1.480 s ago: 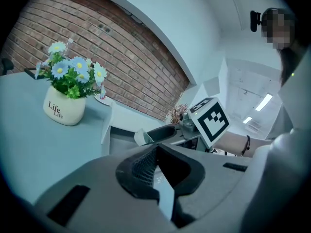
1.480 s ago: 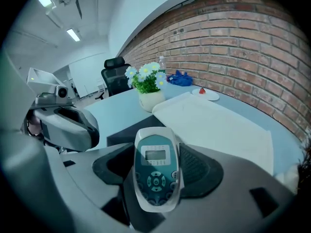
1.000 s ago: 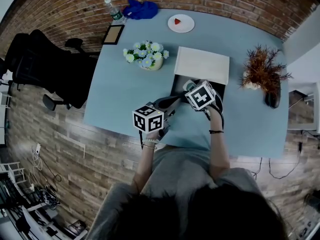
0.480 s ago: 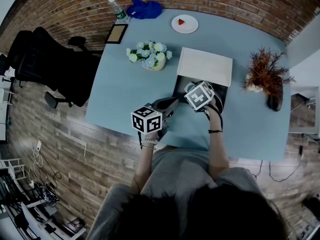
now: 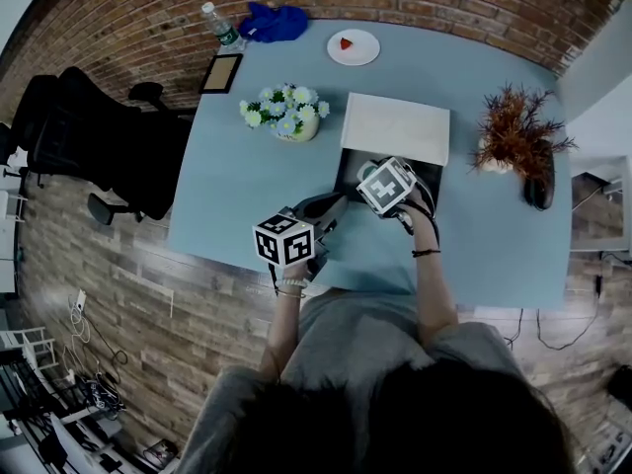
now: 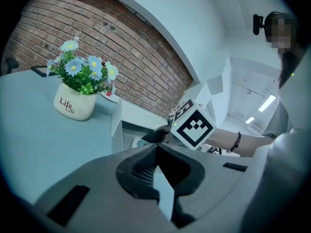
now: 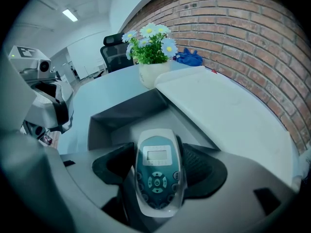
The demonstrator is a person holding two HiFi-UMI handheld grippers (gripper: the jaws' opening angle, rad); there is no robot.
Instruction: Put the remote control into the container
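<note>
Head view: the right gripper [image 5: 385, 186] hides the white-and-teal remote control [image 7: 156, 171] and much of the dark open-topped container [image 5: 348, 175]; the red speck [image 5: 346, 42] on the round white plate [image 5: 366, 53] — too small to identify.

The white flower pot [image 6: 74, 107] reads "Life", with smaller "Life" beneath

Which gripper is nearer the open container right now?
Right. The right gripper, shut on the remote control, is above the container; the left gripper, shut and empty, is over the table just left of it.
</note>
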